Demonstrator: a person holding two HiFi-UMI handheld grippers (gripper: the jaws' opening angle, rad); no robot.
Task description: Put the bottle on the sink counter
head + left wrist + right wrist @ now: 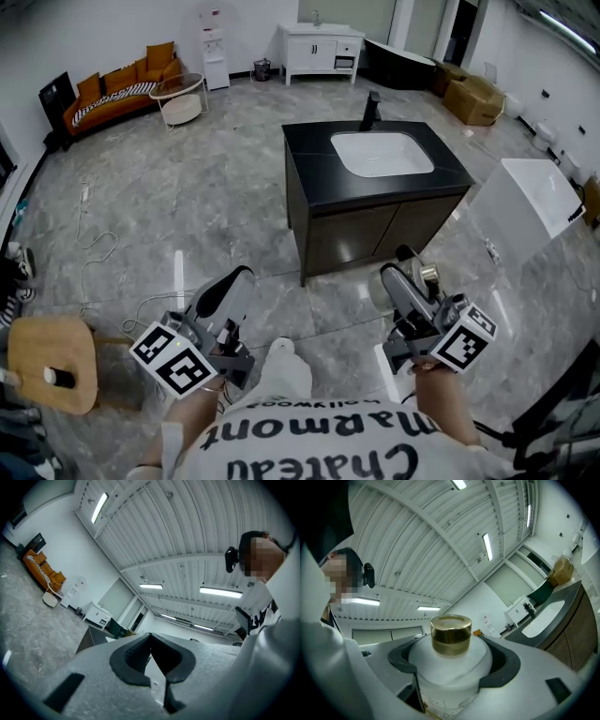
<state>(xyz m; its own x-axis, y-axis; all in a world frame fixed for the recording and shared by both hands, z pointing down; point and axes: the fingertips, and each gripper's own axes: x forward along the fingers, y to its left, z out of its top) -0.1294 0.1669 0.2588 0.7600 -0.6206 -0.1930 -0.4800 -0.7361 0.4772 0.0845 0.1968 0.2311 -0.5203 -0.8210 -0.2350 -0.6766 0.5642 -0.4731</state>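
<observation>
The bottle point(451, 667) is white with a gold cap point(450, 634); it stands upright between the jaws of my right gripper point(452, 660), which is shut on its body. In the head view its cap point(428, 274) shows beside the right gripper point(405, 267), held low at the right. The black sink counter point(319, 159) with a white basin point(382, 153) and a dark faucet point(371, 110) stands ahead across the floor. The same counter point(565, 603) shows far right in the right gripper view. My left gripper point(234, 281) is shut and empty, its pads point(133, 656) meeting at the tips.
A wooden stool point(52, 361) stands at the near left. A white tub point(530, 202) sits right of the counter. Farther back are an orange sofa point(117, 84), a round side table point(180, 97), a white vanity point(319, 47) and cardboard boxes point(473, 98). A cable point(94, 244) lies on the floor.
</observation>
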